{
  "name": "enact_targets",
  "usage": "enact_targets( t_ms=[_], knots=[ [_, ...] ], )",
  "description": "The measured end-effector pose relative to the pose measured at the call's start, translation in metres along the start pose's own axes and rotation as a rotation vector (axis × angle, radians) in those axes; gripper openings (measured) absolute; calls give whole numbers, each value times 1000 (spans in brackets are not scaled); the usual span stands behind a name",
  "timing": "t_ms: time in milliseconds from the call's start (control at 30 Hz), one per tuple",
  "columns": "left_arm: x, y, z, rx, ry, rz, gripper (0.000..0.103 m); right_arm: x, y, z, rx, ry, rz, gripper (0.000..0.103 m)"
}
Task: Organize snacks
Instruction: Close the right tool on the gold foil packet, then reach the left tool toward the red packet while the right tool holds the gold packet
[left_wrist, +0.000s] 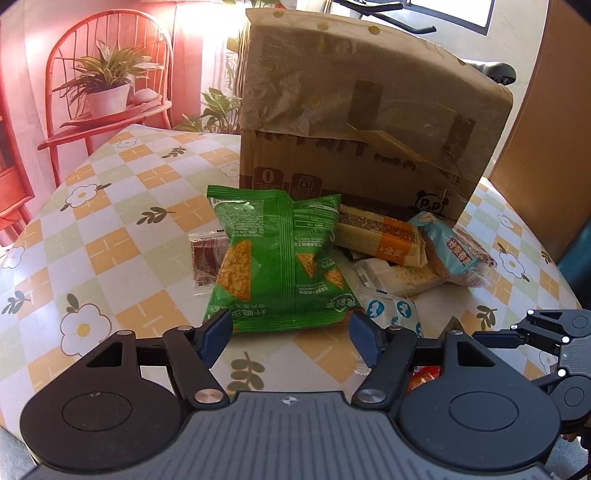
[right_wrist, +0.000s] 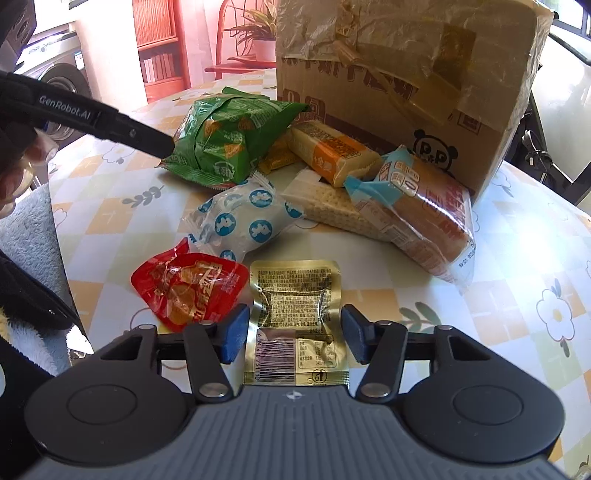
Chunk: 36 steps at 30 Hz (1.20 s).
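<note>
Snacks lie heaped on a flower-patterned surface (left_wrist: 122, 236) as we hold a pair of fingers in each hand over the pile. Nearest us, our right fingers (right_wrist: 291, 334) straddle a flat gold pouch (right_wrist: 297, 314) lying print-up; the blue pads stand narrowly on either side of it, and we cannot tell whether they press it. Just to its left lies a red pouch (right_wrist: 188, 288), its edge touching the gold one. Our left fingers (left_wrist: 291, 339) stand fairly wide around the near end of a green chip bag (left_wrist: 277, 258), the pads at its lower corners without clearly squeezing it. Beyond the red pouch sits a white packet with blue round marks (right_wrist: 240, 221), and next to it a pale wafer pack (right_wrist: 332, 210) that runs under a bread pack with blue ends (right_wrist: 417, 214). An orange-and-cream biscuit bar (right_wrist: 332, 151) rests behind these, leaning on the pile between the chip bag and the bread. A small clear sachet with a dark filling (left_wrist: 207, 258) lies to the left of the chip bag, partly under it. Behind everything stands a taped cardboard box (left_wrist: 369, 129) with a panda mark, the heap lying close before its front. Farther back, a red chair carrying a potted plant (left_wrist: 107, 85) shows on the wall.
</note>
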<state>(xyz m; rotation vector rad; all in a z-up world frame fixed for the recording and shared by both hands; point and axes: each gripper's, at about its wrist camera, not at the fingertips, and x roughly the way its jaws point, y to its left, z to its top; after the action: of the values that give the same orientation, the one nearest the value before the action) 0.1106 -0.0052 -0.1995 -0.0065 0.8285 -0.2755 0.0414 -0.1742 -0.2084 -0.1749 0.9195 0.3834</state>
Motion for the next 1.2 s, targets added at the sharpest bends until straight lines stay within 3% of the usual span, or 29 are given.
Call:
enact_targets(
  t_ms=[133, 333, 500, 867, 1067, 1200],
  knots=[
    [5, -18, -8, 66, 45, -62, 71, -3, -6, -2, 22, -39, -12, 50],
    [11, -49, -27, 153, 130, -135, 71, -10, -7, -12, 43, -74, -8, 49],
    [22, -54, -33, 156, 182, -169, 70, -15, -6, -19, 69, -86, -7, 49],
    [34, -51, -28, 149, 206, -88, 75, -15, -7, -21, 106, -99, -13, 49],
    [27, -28, -22, 65, 163, 92, 75, -11, -7, -19, 103, -102, -20, 50],
    [31, -13, -16, 8, 172, 62, 75, -11, -8, -19, 105, -103, -16, 50]
  ],
)
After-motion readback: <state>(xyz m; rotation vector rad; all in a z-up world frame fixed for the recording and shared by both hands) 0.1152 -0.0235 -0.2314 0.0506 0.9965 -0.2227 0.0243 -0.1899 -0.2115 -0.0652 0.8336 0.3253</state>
